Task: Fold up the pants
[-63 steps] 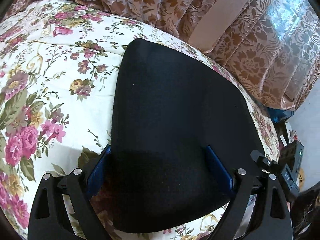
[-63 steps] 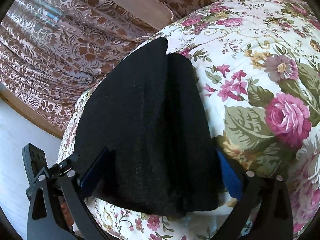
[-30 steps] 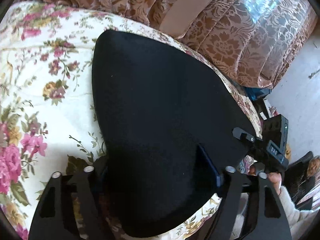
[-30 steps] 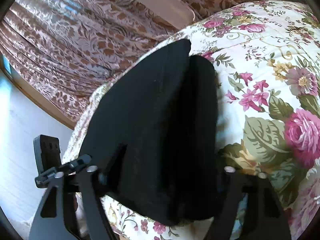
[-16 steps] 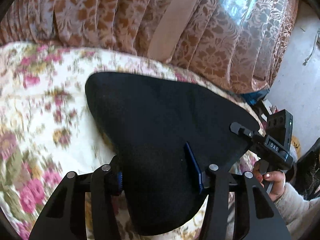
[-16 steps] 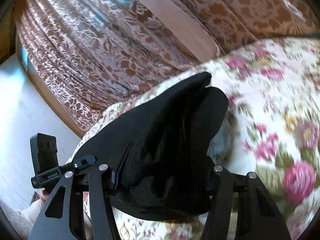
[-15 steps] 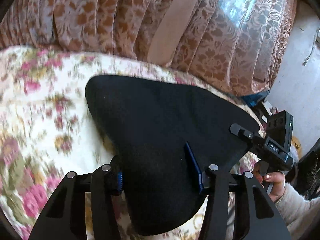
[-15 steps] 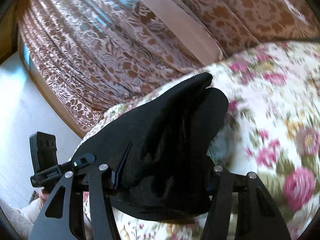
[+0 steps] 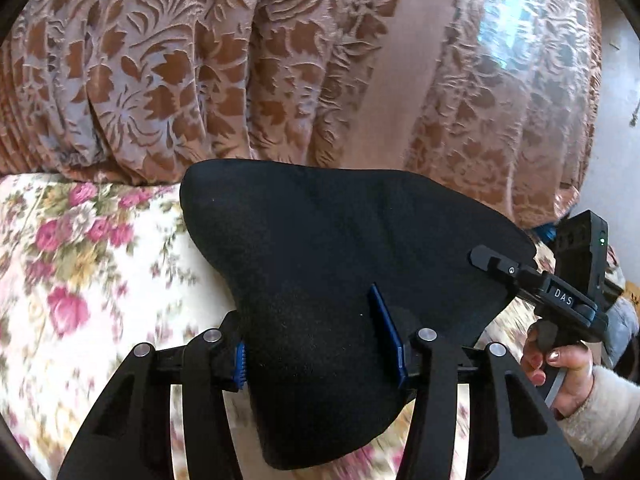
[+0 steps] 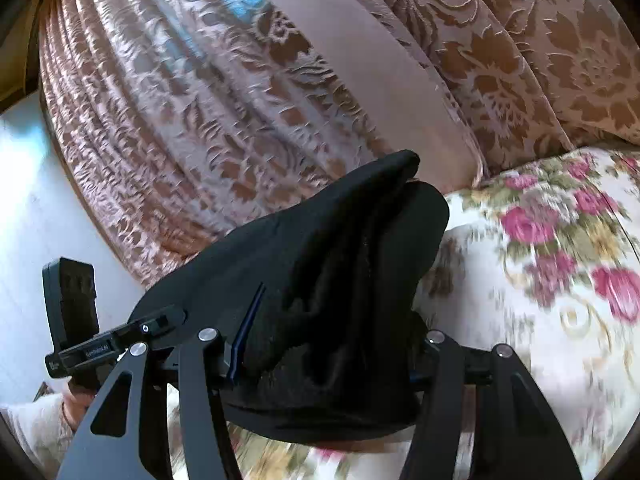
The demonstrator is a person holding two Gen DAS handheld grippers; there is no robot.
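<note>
The black pants (image 9: 320, 248) are a folded bundle held up off the floral bed cover (image 9: 80, 264). My left gripper (image 9: 318, 344) is shut on the near left edge of the bundle, blue pads pressed into the cloth. My right gripper (image 10: 324, 344) is shut on the near right edge of the pants (image 10: 328, 264), where the layers bunch in folds. The right gripper also shows in the left wrist view (image 9: 560, 292), and the left gripper shows in the right wrist view (image 10: 92, 344). The far end of the pants hangs in front of the curtain.
A brown floral curtain (image 9: 280, 60) hangs close behind the bed and fills the top of both views. The floral bed cover (image 10: 560, 280) lies below the bundle. A white wall (image 10: 24, 208) and floor clutter (image 9: 624, 312) lie past the bed's edge.
Both grippers closed on the near edge of the pants and lifted it off the bed. The views tilted up from the bed cover toward the curtain.
</note>
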